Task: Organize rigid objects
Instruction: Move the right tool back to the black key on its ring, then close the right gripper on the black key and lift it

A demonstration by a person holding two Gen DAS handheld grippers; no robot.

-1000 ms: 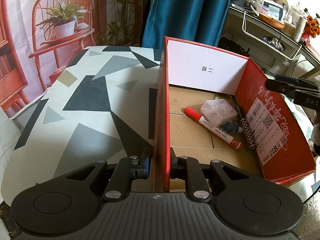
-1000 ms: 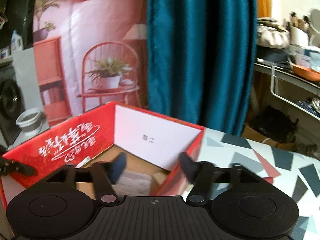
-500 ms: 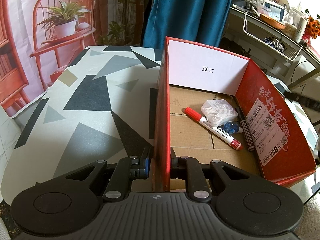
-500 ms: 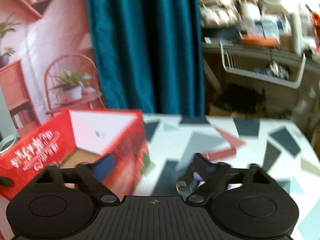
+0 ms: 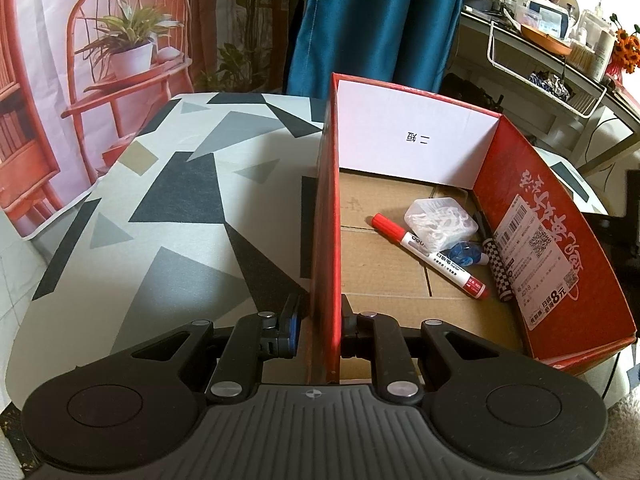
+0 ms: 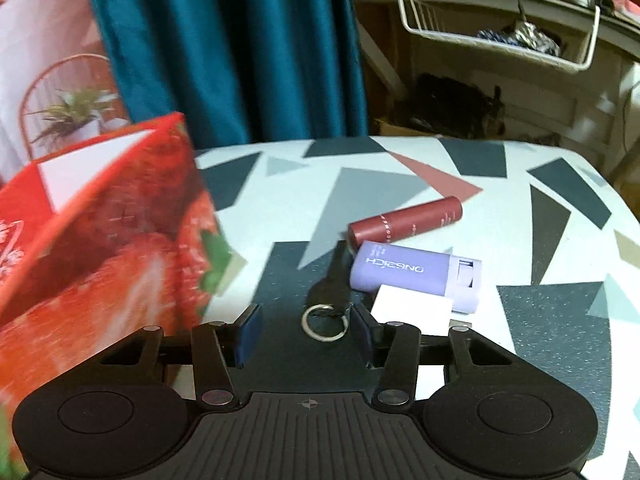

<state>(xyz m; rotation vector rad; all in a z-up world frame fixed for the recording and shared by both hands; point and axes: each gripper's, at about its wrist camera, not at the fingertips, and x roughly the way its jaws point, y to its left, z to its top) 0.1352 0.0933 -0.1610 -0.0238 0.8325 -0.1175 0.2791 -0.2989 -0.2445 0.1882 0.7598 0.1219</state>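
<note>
Right fingers [image 6: 304,334] first: they have just been closing, yet they stand apart with nothing pinched, and the key ring [image 6: 324,322] lies flat on the tabletop [image 6: 540,320] in the gap, close against the right-hand pad. The dark key [image 6: 334,280] runs away from them toward the maroon tube [image 6: 404,224], with the lilac case [image 6: 416,274] and a white card [image 6: 412,314] just beside. Here's the risk: that ring is thin and lies flat, so closing fingers may skate over it or nudge it sideways rather than catch it. Off-centre as it is, one pad arrives first and could shove the ring into the card or the case. The view is blurred too, so aim looks hurried.

Over to the left fingers [image 5: 318,326]: clenched on the near wall of the red box [image 5: 560,208], one pad outside, one inside. Inside lie a marker [image 5: 430,256], a clear packet [image 5: 442,222], a small blue thing and a chequered pen [image 5: 496,272]. If that clamp slackens or tugs, the light box could slide or tilt, and a drop from the right could clip its wall.
</note>
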